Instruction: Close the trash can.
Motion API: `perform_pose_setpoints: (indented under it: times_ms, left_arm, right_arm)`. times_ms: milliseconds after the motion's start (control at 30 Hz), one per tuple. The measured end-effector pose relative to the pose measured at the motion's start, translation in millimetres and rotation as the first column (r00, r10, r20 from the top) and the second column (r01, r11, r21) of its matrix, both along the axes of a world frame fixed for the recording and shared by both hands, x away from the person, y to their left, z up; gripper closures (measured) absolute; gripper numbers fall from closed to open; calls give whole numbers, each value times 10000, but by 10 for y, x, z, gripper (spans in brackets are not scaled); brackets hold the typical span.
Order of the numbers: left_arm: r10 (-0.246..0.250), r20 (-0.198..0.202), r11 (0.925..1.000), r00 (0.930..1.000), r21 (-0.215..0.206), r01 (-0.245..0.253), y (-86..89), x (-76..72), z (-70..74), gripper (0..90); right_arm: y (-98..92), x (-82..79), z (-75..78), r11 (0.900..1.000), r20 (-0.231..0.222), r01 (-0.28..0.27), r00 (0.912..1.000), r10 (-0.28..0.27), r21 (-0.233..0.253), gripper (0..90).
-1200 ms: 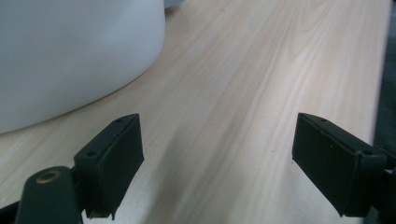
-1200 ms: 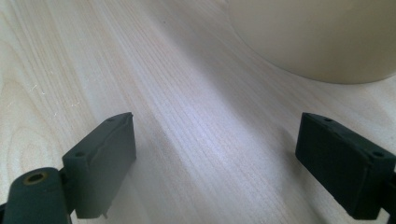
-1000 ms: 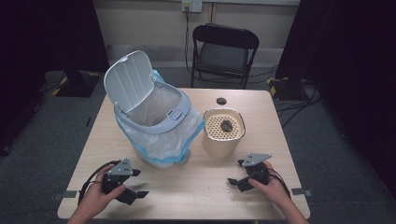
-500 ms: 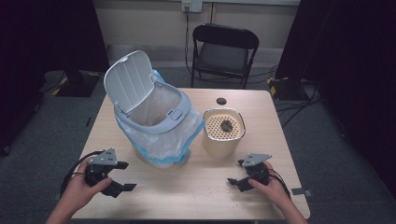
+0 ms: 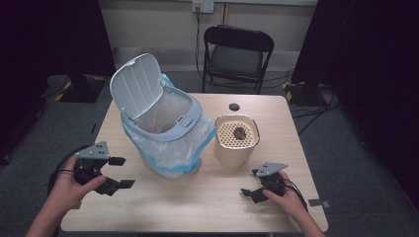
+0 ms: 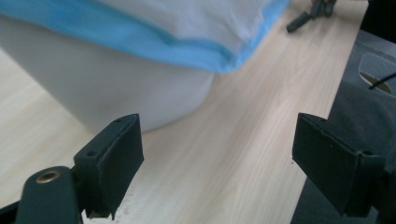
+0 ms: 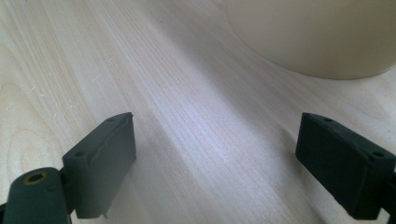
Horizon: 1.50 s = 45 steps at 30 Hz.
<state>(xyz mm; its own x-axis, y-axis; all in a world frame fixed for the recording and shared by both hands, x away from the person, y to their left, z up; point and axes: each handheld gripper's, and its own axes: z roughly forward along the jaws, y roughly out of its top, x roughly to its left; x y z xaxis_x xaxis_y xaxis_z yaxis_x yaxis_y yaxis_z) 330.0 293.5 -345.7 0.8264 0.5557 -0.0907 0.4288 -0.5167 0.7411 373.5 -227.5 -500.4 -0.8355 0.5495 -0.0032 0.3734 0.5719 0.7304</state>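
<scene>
- Grippers sit near the table's front edge, one toward each front corner, each held in a person's hand.
- Left gripper hovers by the front left corner — jaws spread wide, nothing between them; in the left gripper view they frame bare wood and the base of the bin.
- Right gripper rests low at the front right, jaws also wide apart and empty; its own view shows pale wood grain with the cream container's wall just ahead.
- White trash bin stands left of the table's centre, tilted toward the front, lid swung up, a clear liner with a blue hem draped over its rim.
- Cream container stands just right of the bin — its perforated top carries a small dark lump.
- Small black disc lies near the far edge.
- Black folding chair stands beyond the table.
</scene>
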Motion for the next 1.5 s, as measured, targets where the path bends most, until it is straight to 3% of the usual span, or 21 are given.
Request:
perform_pose_setpoints:
  times_ms: [167,333,667,800,967,1167,1500]
  left_arm:
    - [197,193,9990,9996,-399,-190,69,77,224,159]
    - [363,379,9989,9986,-325,-350,89,144,386,159]
    - [485,338,9988,9983,-53,-483,85,244,551,160]
    - [594,400,9979,9974,-292,-582,94,294,625,160]
    - [749,512,9972,9959,-103,-745,100,349,719,160]
    - [973,674,9950,9930,-285,-956,122,442,848,159]
    - [1022,715,9946,9922,-252,-1007,37,609,919,159]
  right_arm:
    - [0,-2,0,10000,3,11,10000,-11,-4,116]
    - [0,-2,0,10000,-1,6,10000,-6,-1,115]
    - [1,-3,-1,10000,11,23,10000,-23,6,115]
    - [1,-9,0,10000,-7,46,10000,-46,4,115]
    - [1,-7,-1,10000,-10,32,10000,-32,14,115]
    - [1,-8,0,10000,-3,43,10000,-43,5,115]
    - [1,-6,0,10000,-16,14,10000,-14,8,115]
